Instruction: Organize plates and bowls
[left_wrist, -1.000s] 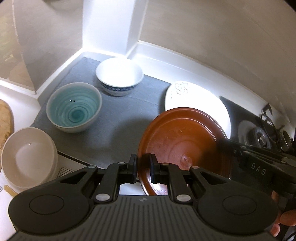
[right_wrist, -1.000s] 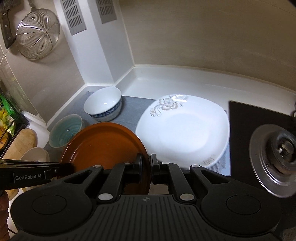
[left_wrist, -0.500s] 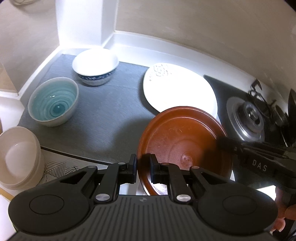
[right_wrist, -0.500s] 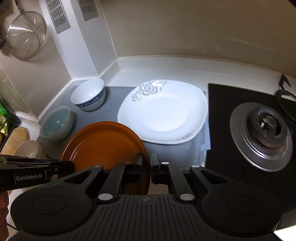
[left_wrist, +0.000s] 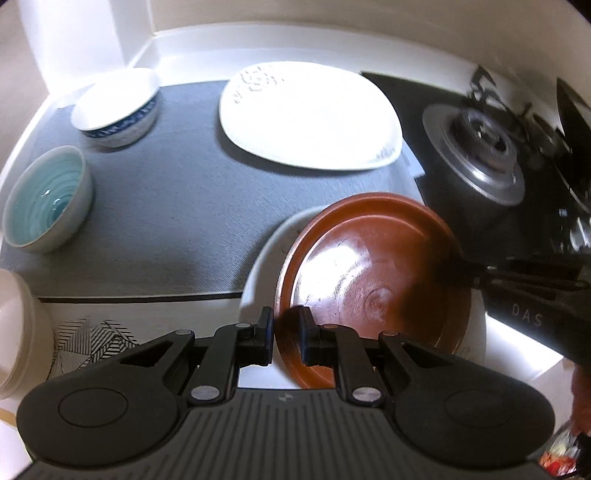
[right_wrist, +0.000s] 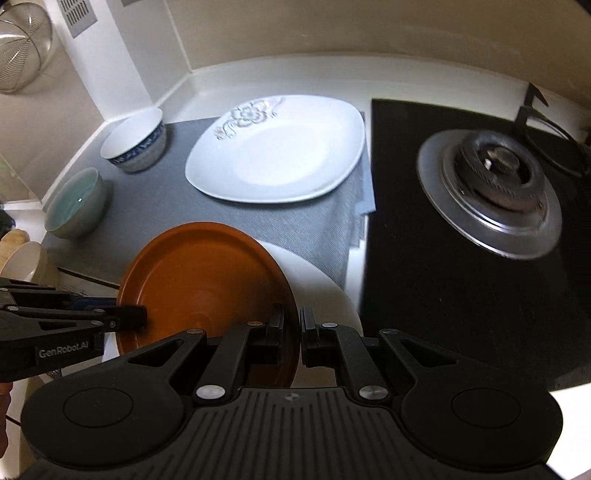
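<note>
A brown plate (left_wrist: 373, 273) hangs between both grippers, just above a round white plate (left_wrist: 264, 258) at the counter's front. My left gripper (left_wrist: 287, 338) is shut on the brown plate's near left rim. My right gripper (right_wrist: 291, 338) is shut on its right rim (right_wrist: 207, 284). Each gripper shows in the other's view: the right one (left_wrist: 458, 267) and the left one (right_wrist: 142, 317). A square white plate with a flower print (right_wrist: 275, 149) lies on the grey mat (left_wrist: 177, 206) behind.
A blue-patterned white bowl (right_wrist: 135, 142) and a teal bowl (right_wrist: 75, 203) stand on the mat's left side. A stack of cream bowls (left_wrist: 14, 332) sits at the near left. A black hob with a gas burner (right_wrist: 491, 192) fills the right.
Both grippers have carried the brown plate down and to the right, away from the square plate. A round white plate has come into view beneath it.
</note>
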